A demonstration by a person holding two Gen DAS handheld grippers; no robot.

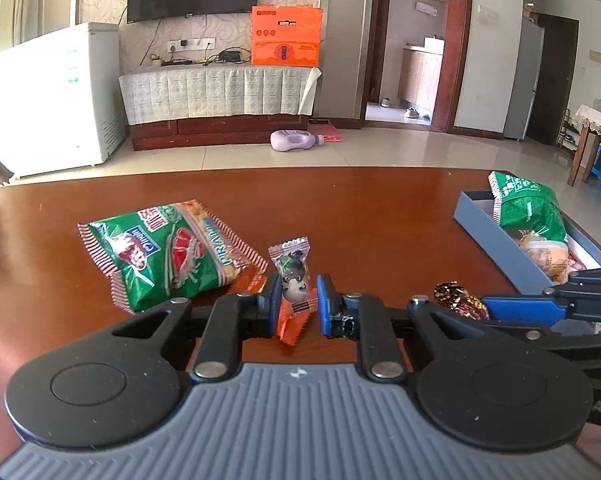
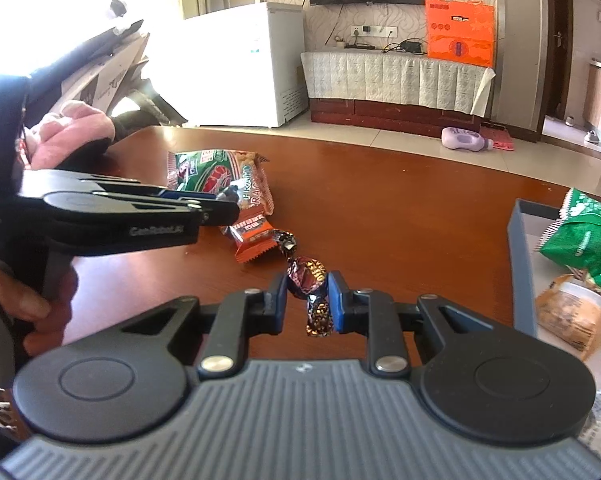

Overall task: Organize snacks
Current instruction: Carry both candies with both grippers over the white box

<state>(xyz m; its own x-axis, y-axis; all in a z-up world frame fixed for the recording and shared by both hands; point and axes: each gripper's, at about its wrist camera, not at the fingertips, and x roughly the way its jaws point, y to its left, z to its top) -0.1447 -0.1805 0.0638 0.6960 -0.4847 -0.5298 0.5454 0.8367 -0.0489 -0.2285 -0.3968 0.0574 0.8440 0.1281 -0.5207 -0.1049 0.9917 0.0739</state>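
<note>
A green crinkled snack bag (image 1: 528, 208) is already lodged in the blue-grey cardboard box (image 1: 496, 240) at right, while a small panda-print sweet (image 1: 294, 276) is clamped by the left gripper (image 1: 296, 300), a brown foil-wrapped candy (image 2: 310, 280) by the right gripper (image 2: 308, 300), and another green bag (image 1: 164, 248) and an orange packet (image 2: 254, 240) are left on the table centre.

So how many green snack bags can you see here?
2. One green bag lies flat on the table; another green bag sits in the blue box. The box could hide more.
</note>
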